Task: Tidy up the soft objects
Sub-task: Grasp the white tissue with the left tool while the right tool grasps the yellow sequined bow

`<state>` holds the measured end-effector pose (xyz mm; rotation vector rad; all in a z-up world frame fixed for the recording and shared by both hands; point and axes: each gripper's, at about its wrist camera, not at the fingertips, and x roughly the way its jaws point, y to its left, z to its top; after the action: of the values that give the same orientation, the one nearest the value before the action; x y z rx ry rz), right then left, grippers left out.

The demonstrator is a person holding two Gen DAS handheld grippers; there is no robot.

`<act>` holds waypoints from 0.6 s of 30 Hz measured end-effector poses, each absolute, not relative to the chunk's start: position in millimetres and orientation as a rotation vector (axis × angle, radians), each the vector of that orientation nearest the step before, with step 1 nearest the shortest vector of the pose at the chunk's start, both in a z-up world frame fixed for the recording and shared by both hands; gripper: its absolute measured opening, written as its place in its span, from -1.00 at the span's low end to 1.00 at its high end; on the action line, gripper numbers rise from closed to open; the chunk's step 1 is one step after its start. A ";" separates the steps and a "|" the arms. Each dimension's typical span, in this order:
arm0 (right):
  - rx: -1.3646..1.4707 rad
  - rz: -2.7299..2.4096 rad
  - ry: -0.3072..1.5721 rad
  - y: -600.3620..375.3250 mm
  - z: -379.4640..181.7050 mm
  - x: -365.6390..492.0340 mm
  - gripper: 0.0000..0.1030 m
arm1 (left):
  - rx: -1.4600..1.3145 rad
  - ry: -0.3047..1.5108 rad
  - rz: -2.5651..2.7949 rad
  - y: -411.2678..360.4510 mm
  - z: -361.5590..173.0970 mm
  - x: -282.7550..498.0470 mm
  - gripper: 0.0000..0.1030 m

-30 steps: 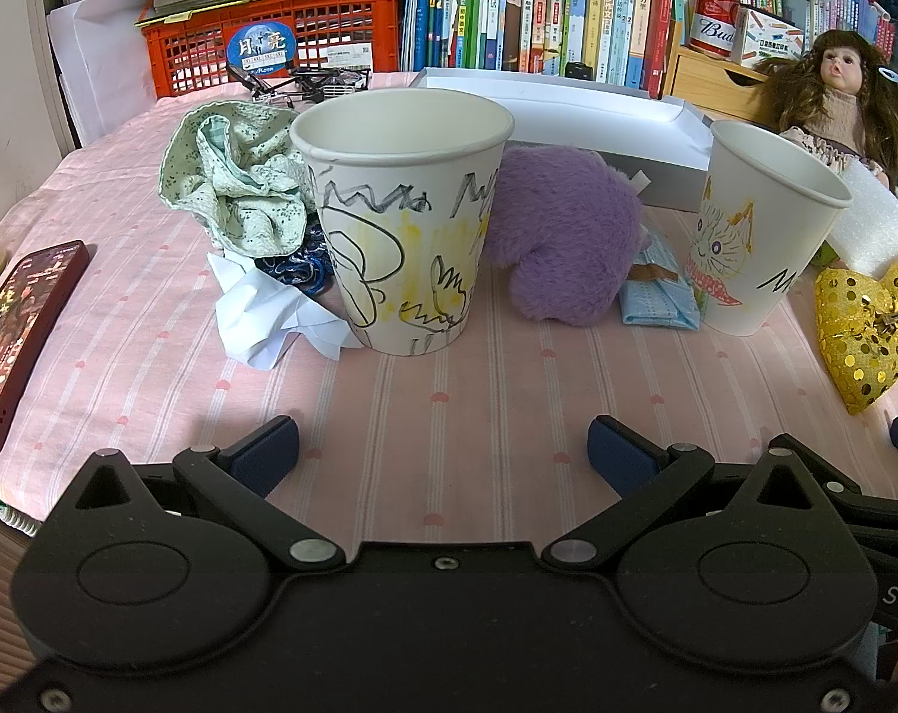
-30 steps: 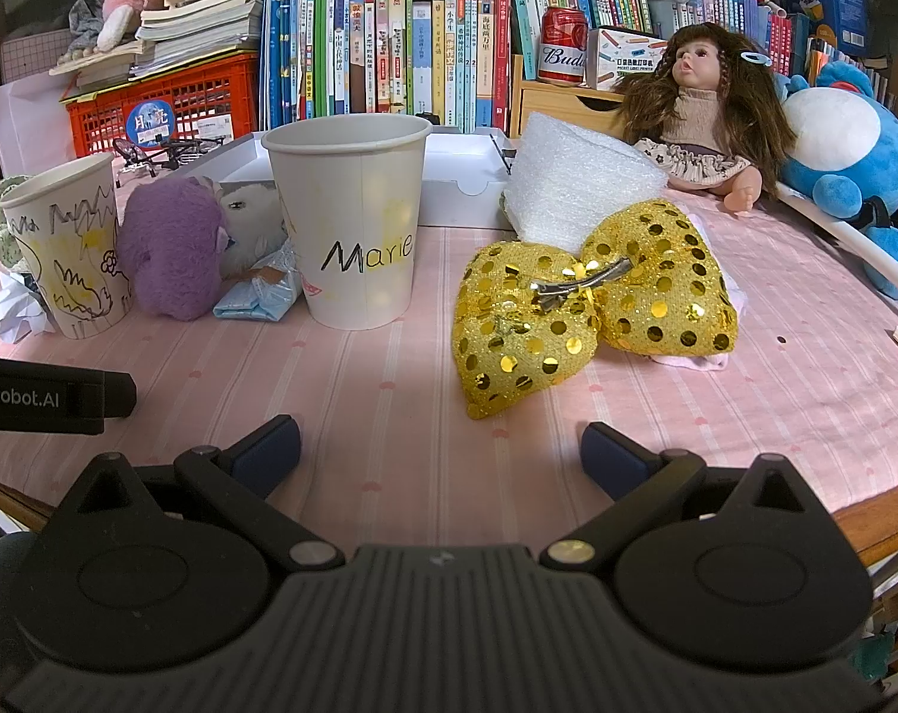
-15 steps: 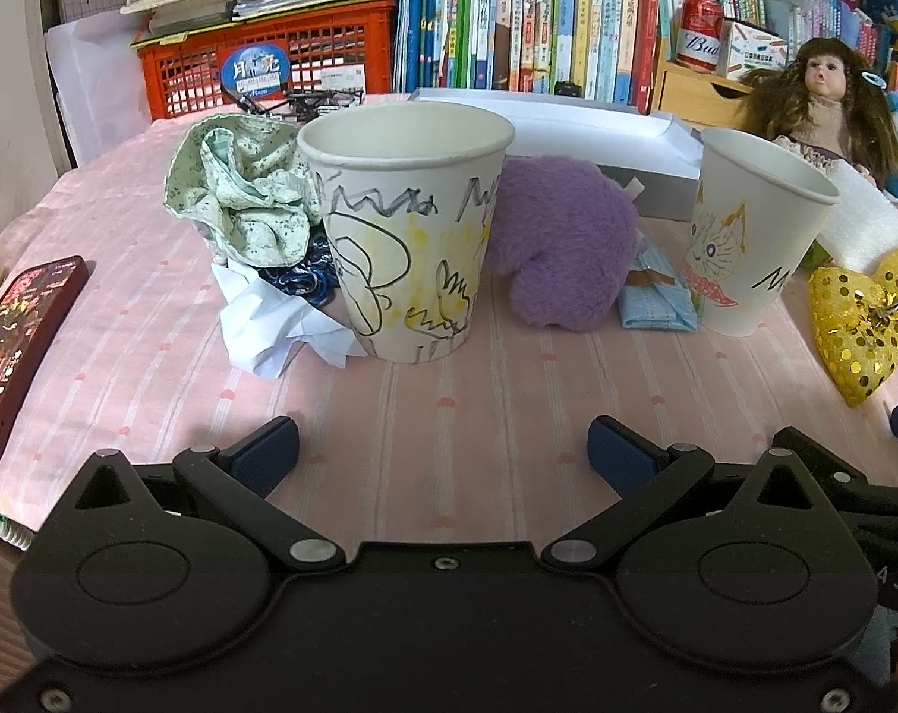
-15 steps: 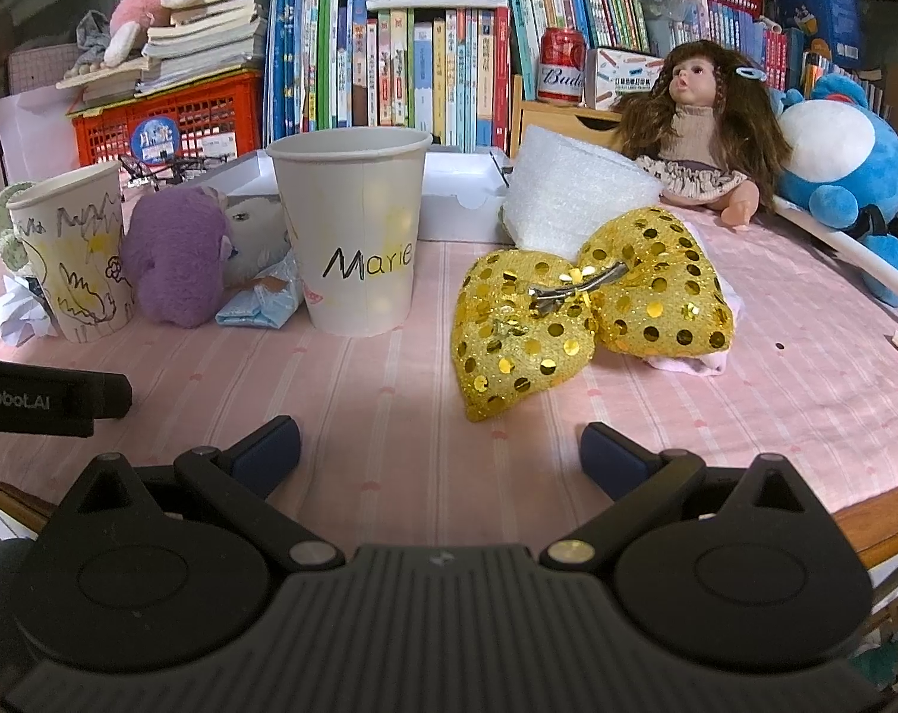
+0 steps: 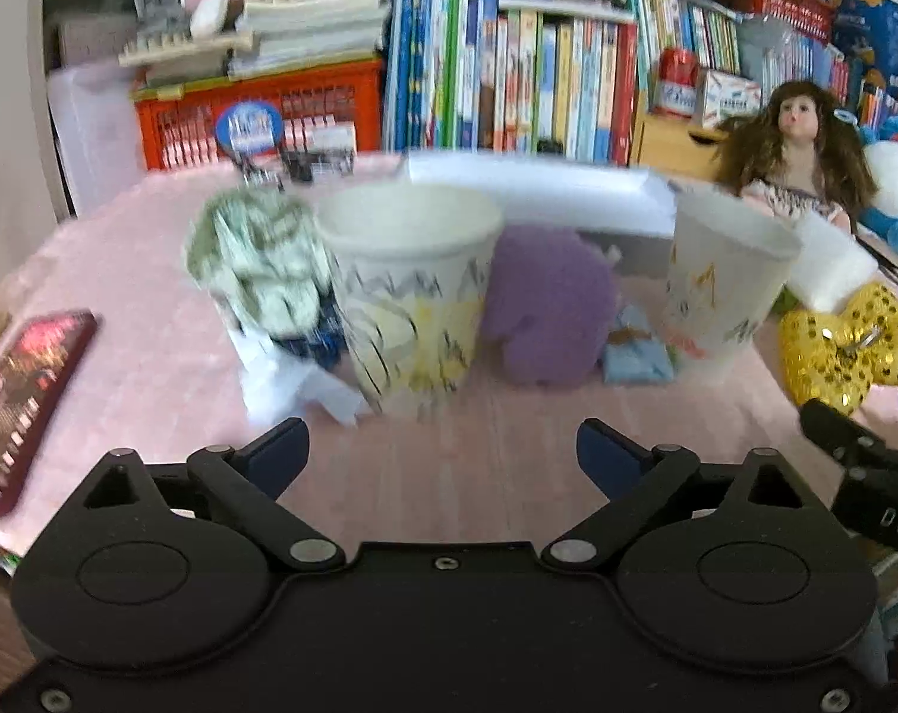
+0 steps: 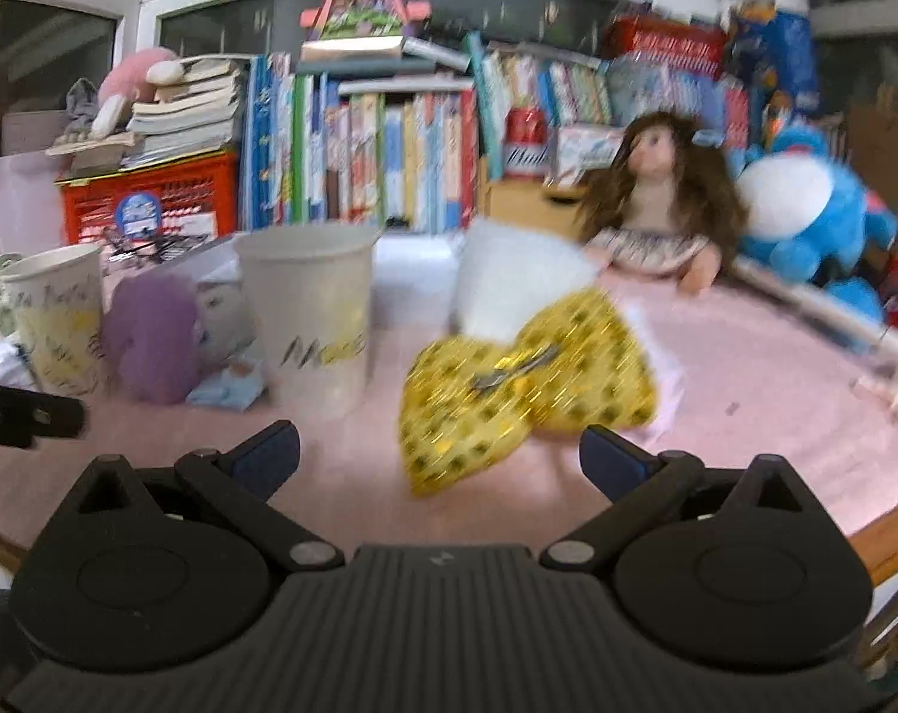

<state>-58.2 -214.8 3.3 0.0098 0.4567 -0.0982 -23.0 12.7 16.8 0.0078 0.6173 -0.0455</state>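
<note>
My left gripper [image 5: 443, 451] is open and empty above the pink tablecloth, facing a scribbled paper cup [image 5: 410, 303]. Left of that cup lie a green patterned cloth [image 5: 258, 261] and crumpled white paper [image 5: 288, 380]; right of it sit a purple plush [image 5: 547, 309], a small blue packet [image 5: 636, 356] and a second paper cup [image 5: 722, 279]. My right gripper [image 6: 443, 454] is open and empty, close in front of a gold sequin bow [image 6: 526, 392]. The "Marie" cup [image 6: 309, 309] stands to its left. White foam [image 6: 508, 279] lies behind the bow.
A phone [image 5: 21, 392] lies at the left table edge. A white box [image 5: 532, 190], a doll [image 6: 657, 202], a blue plush [image 6: 805, 208], a red basket [image 5: 258, 113] and rows of books [image 5: 508, 71] stand at the back. The table's wooden edge [image 6: 888, 535] runs at right.
Both grippers have tilted up and pulled back a little; the views are motion-blurred. The right gripper has moved closer to the gold bow. Jaws stay open.
</note>
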 end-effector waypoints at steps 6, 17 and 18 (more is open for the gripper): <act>0.046 -0.131 0.470 -230.0 3.7 -48.0 1.00 | 0.006 0.547 0.034 28.1 30.4 -27.8 0.59; 0.102 -0.152 0.469 -240.1 0.1 -27.1 0.89 | -0.052 0.613 0.086 69.6 10.6 -2.8 -0.11; 0.110 -0.155 0.476 -241.7 -1.7 -24.6 0.81 | -0.053 0.621 0.085 70.2 8.1 -0.1 -0.28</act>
<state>-24.6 -241.7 -1.7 0.1100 0.4759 -0.1548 -0.1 70.2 8.1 -0.0534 0.6206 0.0848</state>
